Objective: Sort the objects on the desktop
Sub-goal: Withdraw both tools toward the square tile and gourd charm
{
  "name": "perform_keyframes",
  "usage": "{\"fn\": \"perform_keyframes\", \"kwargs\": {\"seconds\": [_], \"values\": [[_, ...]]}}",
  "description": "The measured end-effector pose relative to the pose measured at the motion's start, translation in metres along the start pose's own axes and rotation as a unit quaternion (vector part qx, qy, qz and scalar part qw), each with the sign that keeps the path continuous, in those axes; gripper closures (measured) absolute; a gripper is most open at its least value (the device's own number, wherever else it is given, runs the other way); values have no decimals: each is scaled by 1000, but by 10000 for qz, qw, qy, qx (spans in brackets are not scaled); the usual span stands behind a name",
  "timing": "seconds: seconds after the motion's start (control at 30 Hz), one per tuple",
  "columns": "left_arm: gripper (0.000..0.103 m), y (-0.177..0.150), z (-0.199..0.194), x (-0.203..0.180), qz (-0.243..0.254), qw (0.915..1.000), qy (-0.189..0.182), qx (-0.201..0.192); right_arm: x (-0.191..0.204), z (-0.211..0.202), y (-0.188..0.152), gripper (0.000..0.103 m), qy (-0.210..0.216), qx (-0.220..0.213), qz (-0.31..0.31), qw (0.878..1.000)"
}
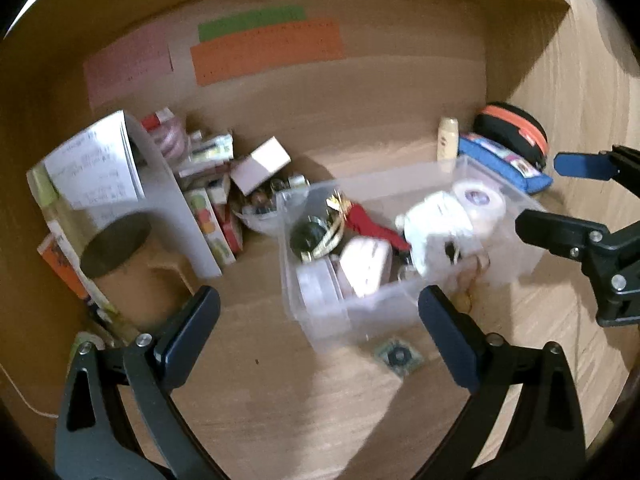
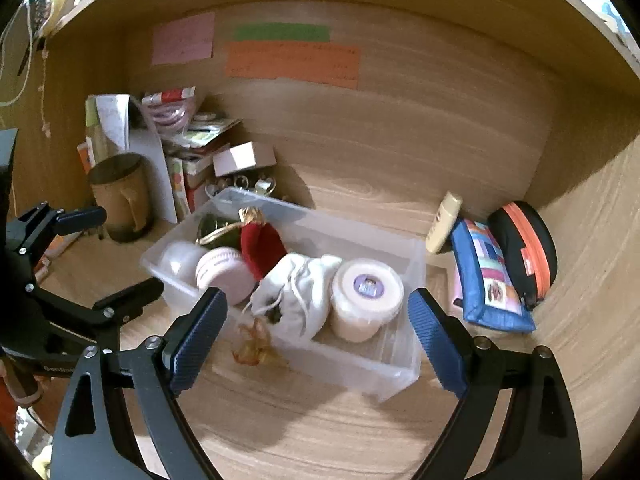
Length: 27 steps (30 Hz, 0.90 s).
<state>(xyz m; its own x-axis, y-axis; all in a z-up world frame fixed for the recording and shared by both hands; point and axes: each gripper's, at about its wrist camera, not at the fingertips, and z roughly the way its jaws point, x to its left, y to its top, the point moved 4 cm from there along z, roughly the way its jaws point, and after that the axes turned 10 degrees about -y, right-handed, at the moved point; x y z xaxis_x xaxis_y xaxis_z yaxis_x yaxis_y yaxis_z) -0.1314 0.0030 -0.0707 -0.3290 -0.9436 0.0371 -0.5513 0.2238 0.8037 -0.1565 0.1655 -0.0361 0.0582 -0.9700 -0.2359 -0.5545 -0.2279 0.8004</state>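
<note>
Grippers left (image 1: 320,316) and right (image 2: 318,316) gape, angled down at bin (image 2: 400,376).

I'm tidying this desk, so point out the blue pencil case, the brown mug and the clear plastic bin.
blue pencil case (image 2: 490,280), right wrist view, front face.
brown mug (image 2: 120,196), right wrist view, side wall.
clear plastic bin (image 2: 360,364), right wrist view, near wall.
</note>
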Motion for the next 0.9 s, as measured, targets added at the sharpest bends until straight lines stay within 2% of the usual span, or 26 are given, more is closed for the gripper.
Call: {"fn": "perform_keyframes", "kwargs": {"seconds": [0.13,0.37,0.63,0.7,0.8,0.83,0.9], "values": [[2,-19,8,-5,24,9998,-85,199,8,0,-14,12,20,81,45,10000],[2,-45,27,-8,143,9974,-266,650,22,13,-44,12,261,499,241,9981],[3,-49,37,-22,599,9928,-510,905,33,42,-63,15,400,1050,521,9923],[3,-51,44,-26,648,9905,-599,1054,35,47,-66,20,413,1142,534,9912],[10,-54,51,-28,725,9886,-598,1177,38,54,-68,24,480,1263,554,9893],[16,-55,53,-29,724,9878,-634,1227,38,56,-68,25,477,1272,564,9891],[19,-54,55,-27,634,9873,-722,1264,39,60,-68,29,431,1296,555,9891]]}}
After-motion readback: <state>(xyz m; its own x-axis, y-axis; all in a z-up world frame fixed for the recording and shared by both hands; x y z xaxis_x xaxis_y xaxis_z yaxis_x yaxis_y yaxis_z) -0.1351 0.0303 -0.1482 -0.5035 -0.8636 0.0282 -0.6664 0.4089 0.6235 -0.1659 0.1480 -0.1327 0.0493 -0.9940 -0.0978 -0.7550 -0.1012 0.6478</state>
